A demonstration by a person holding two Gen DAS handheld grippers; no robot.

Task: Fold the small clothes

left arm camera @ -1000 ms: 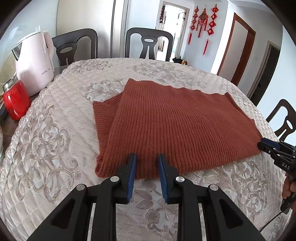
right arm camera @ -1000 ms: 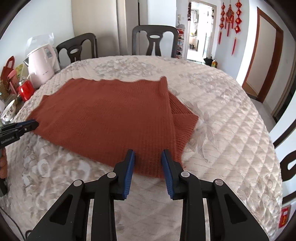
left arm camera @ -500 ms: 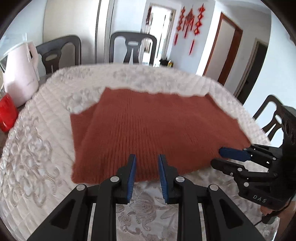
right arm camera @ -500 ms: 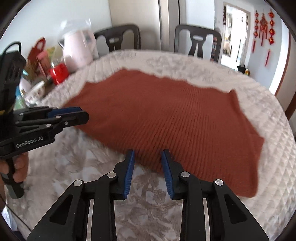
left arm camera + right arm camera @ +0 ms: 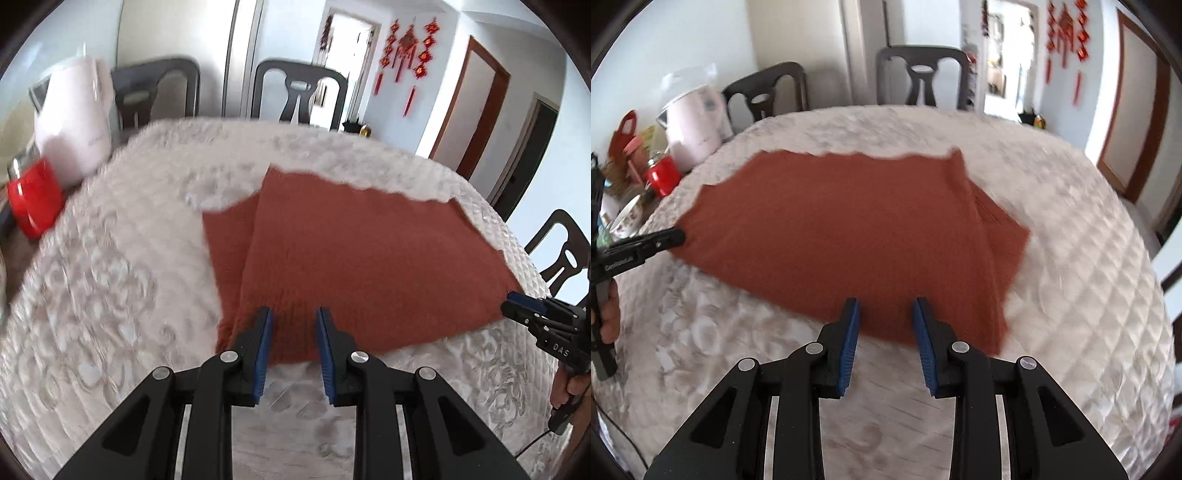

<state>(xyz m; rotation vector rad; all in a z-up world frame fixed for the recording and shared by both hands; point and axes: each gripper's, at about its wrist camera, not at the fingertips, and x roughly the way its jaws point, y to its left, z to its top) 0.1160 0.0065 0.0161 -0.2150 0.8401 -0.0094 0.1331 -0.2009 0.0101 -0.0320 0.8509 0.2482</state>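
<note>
Two grippers at the near hem of a rust sweater [image 5: 354,258] on the quilted table [image 5: 110,277].

Only the right view shows a bowl [image 5: 626,219] beside the kettle [image 5: 698,125]. Left gripper [image 5: 293,325] and right gripper [image 5: 885,314] sit partly open over the hem, apparently gripping nothing; blur hides contact.

Home dining room: quilted cloth [image 5: 110,280] covering a round table, dark dining chairs [image 5: 300,94] standing around it, pink kettle [image 5: 75,118] sitting there, red knot ornaments [image 5: 406,48] hanging on the wall.
</note>
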